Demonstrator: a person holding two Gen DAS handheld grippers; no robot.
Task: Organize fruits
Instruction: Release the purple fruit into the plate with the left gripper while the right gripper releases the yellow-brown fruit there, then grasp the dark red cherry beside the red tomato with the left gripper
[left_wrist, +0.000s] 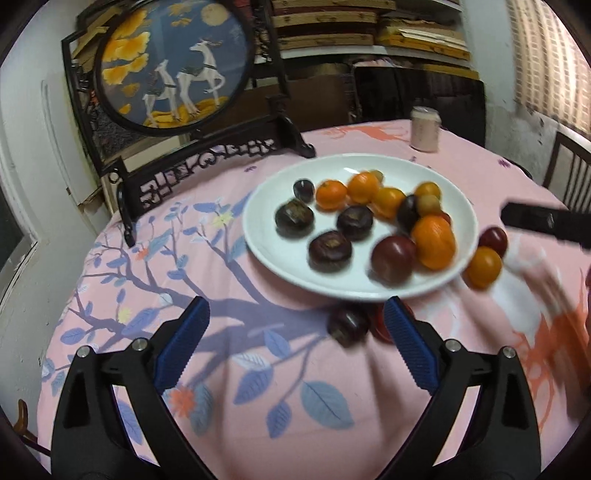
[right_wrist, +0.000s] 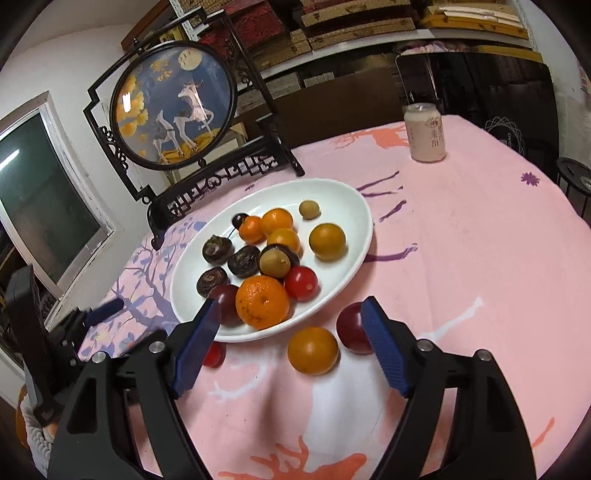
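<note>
Both grippers stand spread with nothing between their blue pads. Left gripper (left_wrist: 295, 354) hangs over the pink tablecloth (left_wrist: 258, 424) on the near side of the white plate (left_wrist: 266, 236), jaws wide apart; a dark plum (left_wrist: 347, 326) lies on the cloth just off the plate's near rim, close to the right-hand pad but apart from it, with something red half hidden behind that pad. Right gripper (right_wrist: 291, 343) is likewise open at the plate's near edge (right_wrist: 332, 295).

Three loose fruits lie on the cloth just outside the plate in the right wrist view: a yellow-orange tomato (right_wrist: 313, 350) between the spread fingers but touched by neither, a dark red plum (right_wrist: 352, 328) beside the right finger, and a small red fruit (right_wrist: 215, 354) partly behind the left finger.

On the plate sit a large orange (right_wrist: 262, 302) near the front rim, a red cherry tomato (right_wrist: 301, 283) beside it, several dark water chestnuts (right_wrist: 218, 251) (three or so, grouped toward the plate's left), smaller oranges and two pale longans (right_wrist: 309, 209).

Beyond the plate stand a round deer screen (right_wrist: 173, 107) and a drink can (right_wrist: 424, 133).
</note>
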